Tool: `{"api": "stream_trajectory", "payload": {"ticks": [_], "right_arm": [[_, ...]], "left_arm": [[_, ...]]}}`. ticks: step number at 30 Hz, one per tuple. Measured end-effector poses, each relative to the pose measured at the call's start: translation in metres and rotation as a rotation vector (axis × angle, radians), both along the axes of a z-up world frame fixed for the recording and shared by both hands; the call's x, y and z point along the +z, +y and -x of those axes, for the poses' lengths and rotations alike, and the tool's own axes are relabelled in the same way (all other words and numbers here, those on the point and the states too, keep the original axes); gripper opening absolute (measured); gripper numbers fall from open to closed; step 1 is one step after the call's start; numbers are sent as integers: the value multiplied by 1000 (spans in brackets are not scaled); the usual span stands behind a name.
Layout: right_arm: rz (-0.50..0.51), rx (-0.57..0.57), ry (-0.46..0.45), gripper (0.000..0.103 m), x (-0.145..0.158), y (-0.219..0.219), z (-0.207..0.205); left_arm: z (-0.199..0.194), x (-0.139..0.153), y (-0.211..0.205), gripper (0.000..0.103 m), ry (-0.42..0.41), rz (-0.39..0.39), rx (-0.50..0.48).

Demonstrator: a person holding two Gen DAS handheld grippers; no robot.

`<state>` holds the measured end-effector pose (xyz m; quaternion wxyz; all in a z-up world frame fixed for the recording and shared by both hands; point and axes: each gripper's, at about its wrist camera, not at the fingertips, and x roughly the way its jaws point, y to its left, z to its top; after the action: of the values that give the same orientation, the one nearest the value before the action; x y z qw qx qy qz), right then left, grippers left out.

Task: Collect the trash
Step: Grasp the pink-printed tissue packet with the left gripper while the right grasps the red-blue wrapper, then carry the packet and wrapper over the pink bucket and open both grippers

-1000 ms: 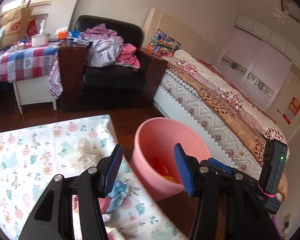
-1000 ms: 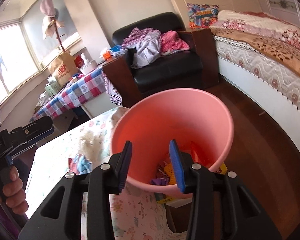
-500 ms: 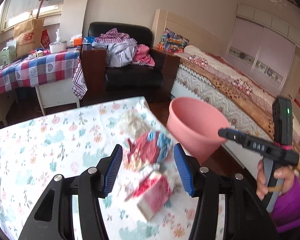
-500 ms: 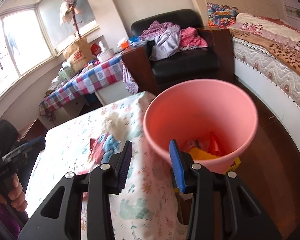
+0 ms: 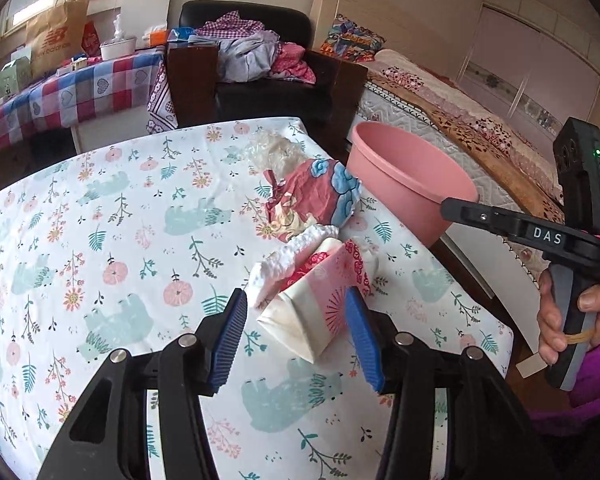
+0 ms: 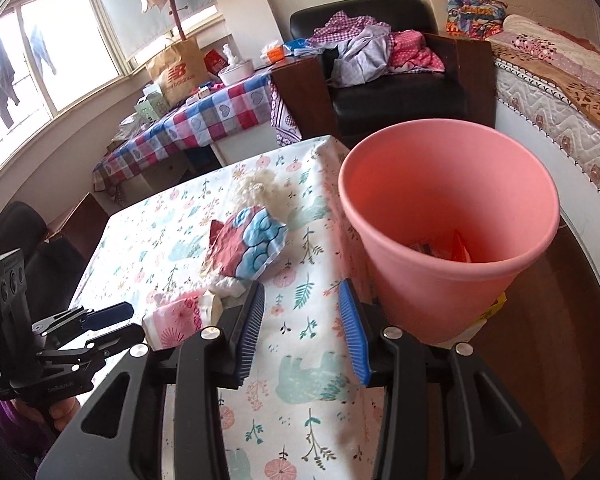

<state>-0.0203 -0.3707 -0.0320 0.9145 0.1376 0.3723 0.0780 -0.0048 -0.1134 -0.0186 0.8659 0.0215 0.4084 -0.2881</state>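
Left hand-held gripper (image 5: 296, 340) descended, closing | tissue pack (image 5: 314, 300) between jaws, ungripped

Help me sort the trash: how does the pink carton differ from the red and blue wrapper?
The pink carton keeps a boxy, folded shape; the red and blue wrapper is crumpled into a loose ball. The carton lies nearest, between the left tongs; the wrapper lies farther off, nearer the bin. Both rest on the tablecloth.
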Motion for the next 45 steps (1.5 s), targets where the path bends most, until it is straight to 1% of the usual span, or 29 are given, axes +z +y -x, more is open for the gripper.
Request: {"api": "stream_trajectory", "payload": {"ticks": [3, 5, 6, 8, 9, 10, 11, 14, 17, 20, 22, 25, 29, 33, 37, 39, 40, 42, 45], "right_arm": [[-1, 13, 7, 40, -1, 6, 1], [-2, 21, 12, 39, -2, 7, 0], [-1, 26, 14, 40, -2, 9, 1], [0, 36, 19, 39, -3, 12, 1], [2, 43, 24, 39, -4, 14, 2], [4, 48, 29, 39, -5, 14, 1], [4, 52, 34, 39, -6, 15, 1], [-11, 62, 53, 39, -10, 19, -2], [-26, 75, 67, 40, -13, 24, -6], [-32, 92, 75, 39, -14, 29, -12], [-26, 95, 73, 39, -15, 32, -20], [-14, 95, 63, 39, -12, 35, -37], [-11, 86, 53, 39, -6, 35, -64], [-10, 89, 52, 39, -1, 38, -91], [20, 90, 80, 40, -8, 42, -111], [18, 92, 117, 40, -18, 43, -116], [1, 105, 130, 40, -22, 46, -115], [-36, 144, 119, 39, -26, 51, -108], [-38, 197, 84, 27, -24, 62, -93]], "left_arm": [[-2, -4, -12, 50, -21, -36, -24], [-7, -9, -15, 50, -10, -48, -9], [-9, -13, -15, 48, 6, -42, -5], [-11, -18, -14, 30, 36, -24, -12], [-11, -19, -14, 28, 45, -12, -20], [-10, -19, -13, 18, 50, -4, -29], [-8, -18, -13, 14, 49, 3, -42], [1, -11, -8, 8, 36, 24, -74], [10, -1, 5, 8, 22, 56, -74], [16, 8, 24, 8, 15, 88, -50], [20, 13, 39, 8, 7, 102, -11], [22, 15, 59, 8, 18, 124, 53], [22, 13, 77, 8, 31, 126, 110], [21, 10, 85, 8, 43, 137, 138], [18, 9, 86, 8, 56, 148, 143], [18, 8, 86, 8, 57, 147, 141], [17, 8, 85, 8, 58, 147, 141], [18, 7, 86, 8, 61, 147, 142], [17, 6, 86, 8, 67, 145, 148]]}}
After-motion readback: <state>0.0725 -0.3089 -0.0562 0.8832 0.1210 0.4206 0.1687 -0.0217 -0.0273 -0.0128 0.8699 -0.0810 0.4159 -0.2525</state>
